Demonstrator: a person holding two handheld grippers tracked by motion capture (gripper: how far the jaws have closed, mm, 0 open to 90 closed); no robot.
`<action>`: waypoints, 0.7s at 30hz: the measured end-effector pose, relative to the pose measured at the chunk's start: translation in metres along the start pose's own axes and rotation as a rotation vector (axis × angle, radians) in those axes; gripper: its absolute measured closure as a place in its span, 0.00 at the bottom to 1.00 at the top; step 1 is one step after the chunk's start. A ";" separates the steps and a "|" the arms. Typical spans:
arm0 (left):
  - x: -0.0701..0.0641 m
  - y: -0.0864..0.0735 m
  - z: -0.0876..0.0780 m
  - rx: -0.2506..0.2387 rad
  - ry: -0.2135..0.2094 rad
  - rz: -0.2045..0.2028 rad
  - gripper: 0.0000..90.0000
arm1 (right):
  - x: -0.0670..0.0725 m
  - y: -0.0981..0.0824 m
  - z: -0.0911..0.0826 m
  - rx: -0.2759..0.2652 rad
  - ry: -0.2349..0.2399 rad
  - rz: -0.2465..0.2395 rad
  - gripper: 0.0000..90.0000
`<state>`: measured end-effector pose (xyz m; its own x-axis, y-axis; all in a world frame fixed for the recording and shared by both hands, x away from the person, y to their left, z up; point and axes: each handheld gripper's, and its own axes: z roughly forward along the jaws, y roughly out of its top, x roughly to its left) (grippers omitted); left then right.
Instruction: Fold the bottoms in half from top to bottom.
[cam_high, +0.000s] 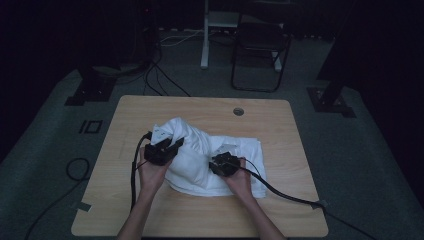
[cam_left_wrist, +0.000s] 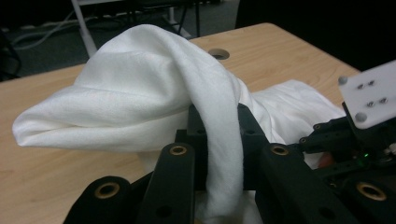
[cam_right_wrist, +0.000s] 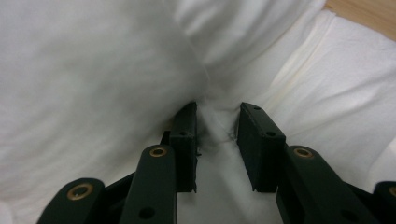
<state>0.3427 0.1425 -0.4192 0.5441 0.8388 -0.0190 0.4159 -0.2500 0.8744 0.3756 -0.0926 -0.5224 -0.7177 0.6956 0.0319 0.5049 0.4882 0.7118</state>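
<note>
The white cloth (cam_high: 210, 155) is lying in the middle of the desk (cam_high: 150, 210), and the work looks like folding it. It is only partly done, I think. The lower layers at 3 o'clock of the heap are already lying flat with straight edges, but the part at 10 o'clock is standing up as a loose hump.

The left gripper (cam_high: 167, 145) is holding this hump. In the left gripper view a band of the cloth (cam_left_wrist: 219, 154) is running down between its fingers (cam_left_wrist: 184, 172), which are standing narrow and pinching it, so the fold is hanging from them above the desk.

The right gripper (cam_high: 222, 161) is sitting at 5 o'clock of the heap, pointing into it. In the right gripper view its fingers (cam_right_wrist: 254, 144) are standing apart with cloth (cam_right_wrist: 217, 140) lying in the gap, and the pads are not pressing it.

What is left, as I judge it: the right gripper is needing to take or pin its part, then the raised fold is needing to go over and be laid flat. The final neat stack is not yet there.
</note>
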 end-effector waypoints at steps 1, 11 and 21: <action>-0.001 0.001 0.001 -0.001 -0.003 0.001 0.90 | -0.001 0.001 -0.003 0.001 0.018 -0.018 0.68; -0.007 0.005 0.002 0.012 -0.009 0.036 0.90 | -0.047 -0.043 -0.047 -0.026 -0.091 0.149 0.63; -0.031 0.019 0.011 0.016 -0.021 0.143 0.90 | -0.020 -0.028 -0.004 -0.064 -0.008 0.137 0.72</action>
<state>0.3411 0.1066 -0.4075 0.6137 0.7839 0.0947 0.3449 -0.3741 0.8609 0.3743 -0.1223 -0.5403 -0.6404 0.7576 0.1264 0.5659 0.3541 0.7446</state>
